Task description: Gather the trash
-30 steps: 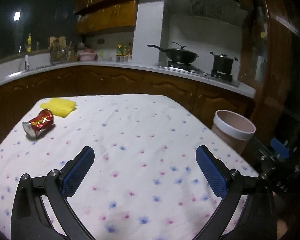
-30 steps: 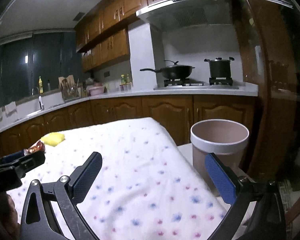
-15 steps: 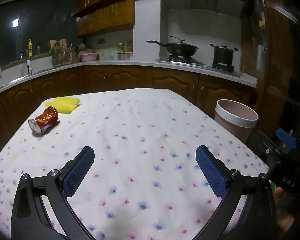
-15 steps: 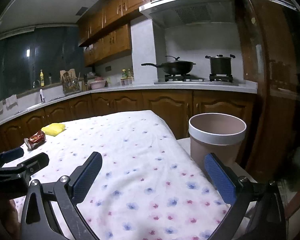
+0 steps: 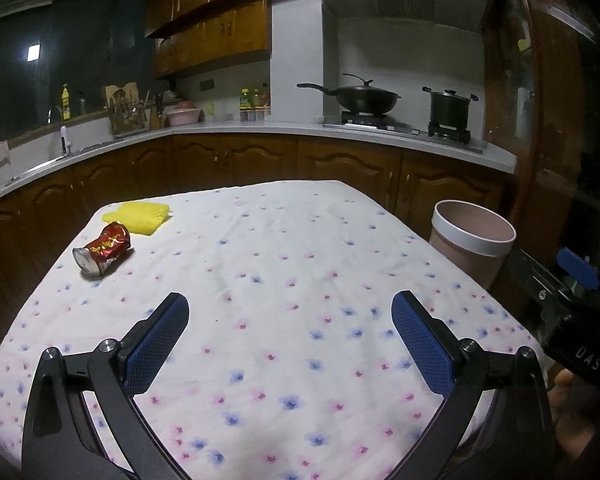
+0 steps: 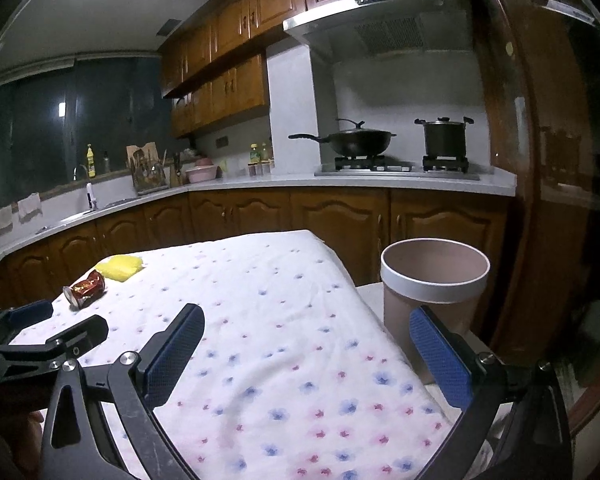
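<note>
On the floral tablecloth [image 5: 284, 280], a crushed red can [image 5: 103, 248] lies on its side at the far left, just beside a yellow sponge [image 5: 142, 216]. Both the left gripper [image 5: 290, 320] and right gripper [image 6: 306, 338] hover with fingers spread wide, holding nothing; the trash bin [image 6: 434, 280] stands off the table's right edge.

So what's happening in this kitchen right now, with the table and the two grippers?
A person holds a left gripper and a right gripper over the flower-print tablecloth, both with jaws open and empty. A crushed red drink can lies on its side at the table's far left, next to a yellow sponge-like pad. The pink, white-rimmed bin stands beside the table; nothing has been picked up yet.
</note>
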Demonstrator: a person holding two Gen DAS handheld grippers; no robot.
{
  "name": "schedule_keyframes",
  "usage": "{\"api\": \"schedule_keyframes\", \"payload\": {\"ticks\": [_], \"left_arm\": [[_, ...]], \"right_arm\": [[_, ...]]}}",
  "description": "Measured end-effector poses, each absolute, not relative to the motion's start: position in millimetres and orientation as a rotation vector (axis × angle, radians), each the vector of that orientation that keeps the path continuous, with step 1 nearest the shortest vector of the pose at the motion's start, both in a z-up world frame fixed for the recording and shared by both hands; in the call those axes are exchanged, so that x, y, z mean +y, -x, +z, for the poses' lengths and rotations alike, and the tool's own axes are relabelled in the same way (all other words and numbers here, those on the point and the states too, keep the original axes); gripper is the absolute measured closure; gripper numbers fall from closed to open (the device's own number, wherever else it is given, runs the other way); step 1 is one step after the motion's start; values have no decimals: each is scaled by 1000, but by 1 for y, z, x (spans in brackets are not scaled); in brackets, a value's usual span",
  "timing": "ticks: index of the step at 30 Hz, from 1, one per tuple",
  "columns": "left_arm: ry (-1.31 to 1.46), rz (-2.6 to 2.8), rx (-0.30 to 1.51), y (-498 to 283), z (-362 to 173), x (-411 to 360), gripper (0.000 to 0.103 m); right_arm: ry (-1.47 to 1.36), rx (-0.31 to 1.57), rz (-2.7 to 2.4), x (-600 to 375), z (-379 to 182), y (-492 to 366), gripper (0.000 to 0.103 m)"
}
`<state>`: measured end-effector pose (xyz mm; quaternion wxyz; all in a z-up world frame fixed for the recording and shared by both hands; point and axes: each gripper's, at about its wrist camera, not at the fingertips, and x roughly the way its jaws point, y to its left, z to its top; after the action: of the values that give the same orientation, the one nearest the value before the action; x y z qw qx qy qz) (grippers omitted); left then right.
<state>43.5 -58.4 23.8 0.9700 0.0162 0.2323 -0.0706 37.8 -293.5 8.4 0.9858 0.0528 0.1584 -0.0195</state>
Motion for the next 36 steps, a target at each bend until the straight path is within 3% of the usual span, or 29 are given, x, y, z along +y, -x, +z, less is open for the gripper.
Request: {"api": "schedule_keyframes", "payload": {"ticks": [36], "left_arm": [[-34, -135, 458, -42, 25, -59, 0]], "right_arm": [[-106, 334, -32, -286, 6, -39, 0]]}}
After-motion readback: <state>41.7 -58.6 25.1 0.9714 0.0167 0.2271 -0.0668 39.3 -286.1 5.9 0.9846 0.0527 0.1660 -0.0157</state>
